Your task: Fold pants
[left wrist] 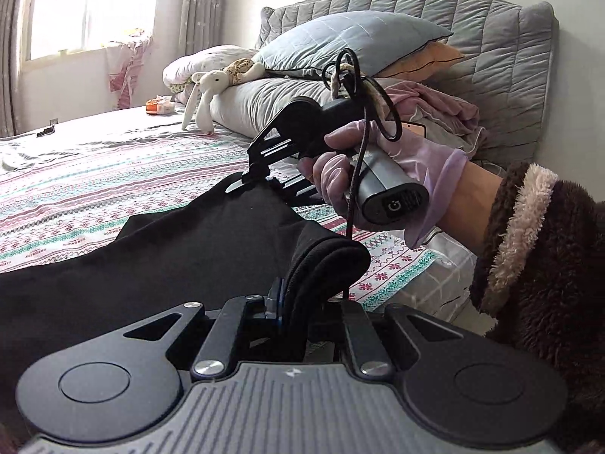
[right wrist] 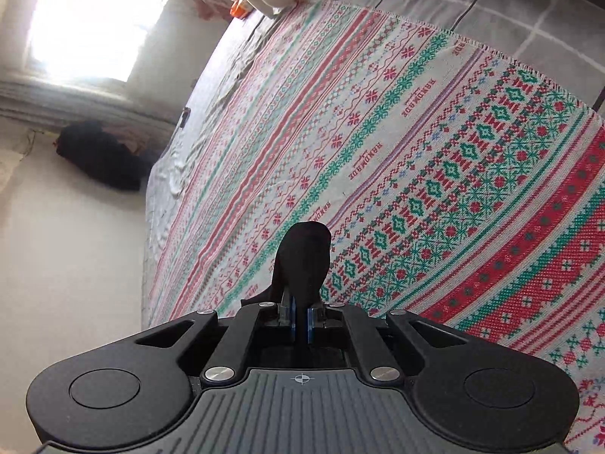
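The black pants (left wrist: 159, 249) hang stretched above the patterned bedspread (left wrist: 94, 174). My left gripper (left wrist: 298, 299) is shut on a thick bunched edge of the pants at the near end. My right gripper (left wrist: 264, 185), held by a gloved hand, is shut on the far edge of the same cloth. In the right wrist view my right gripper (right wrist: 300, 321) pinches a fold of black pants fabric (right wrist: 304, 257) between its blue pads, above the bedspread (right wrist: 416, 151).
Pillows (left wrist: 340, 38), a plush rabbit (left wrist: 208, 87) and crumpled pink clothing (left wrist: 435, 106) lie at the head of the bed by the grey headboard (left wrist: 491, 38). A dark heap (right wrist: 102, 159) lies on the floor beside the bed. A window (left wrist: 87, 3) is at the back left.
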Tool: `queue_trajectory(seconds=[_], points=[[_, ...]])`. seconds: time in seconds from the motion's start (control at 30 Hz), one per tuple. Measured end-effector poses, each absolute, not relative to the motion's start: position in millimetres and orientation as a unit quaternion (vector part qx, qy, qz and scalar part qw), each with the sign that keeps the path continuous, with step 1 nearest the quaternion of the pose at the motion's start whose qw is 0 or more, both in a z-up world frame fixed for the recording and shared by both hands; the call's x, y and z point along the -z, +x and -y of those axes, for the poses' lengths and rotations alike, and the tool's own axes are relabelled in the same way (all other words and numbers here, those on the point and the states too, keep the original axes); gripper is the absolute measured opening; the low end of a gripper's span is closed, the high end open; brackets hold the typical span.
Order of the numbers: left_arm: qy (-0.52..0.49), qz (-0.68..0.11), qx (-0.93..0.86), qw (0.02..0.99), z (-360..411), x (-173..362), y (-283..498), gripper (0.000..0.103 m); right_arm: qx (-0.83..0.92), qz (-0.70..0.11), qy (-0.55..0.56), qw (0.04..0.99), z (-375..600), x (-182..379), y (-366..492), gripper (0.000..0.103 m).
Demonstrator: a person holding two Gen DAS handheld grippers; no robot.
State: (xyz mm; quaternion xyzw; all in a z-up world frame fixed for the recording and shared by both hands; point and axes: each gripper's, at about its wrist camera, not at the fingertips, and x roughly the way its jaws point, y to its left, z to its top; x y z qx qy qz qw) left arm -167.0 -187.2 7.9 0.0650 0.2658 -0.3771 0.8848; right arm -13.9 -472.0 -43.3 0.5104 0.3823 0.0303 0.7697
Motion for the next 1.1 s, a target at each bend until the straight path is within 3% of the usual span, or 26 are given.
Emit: queue_trajectory(seconds=[0.5, 1.1], points=[[-0.084, -0.277, 0.271, 0.918, 88.5, -46.6, -140.8, 0.035, -0.14, -0.357, 0.489, 0.784, 389.6, -21.9, 30.8, 0.006], [-0.178, -0.318, 0.079, 0.928, -39.4, -32.3, -117.2, 0.035, -0.263, -0.411, 0.45, 0.748, 200.3, -12.3, 93.2, 0.007]])
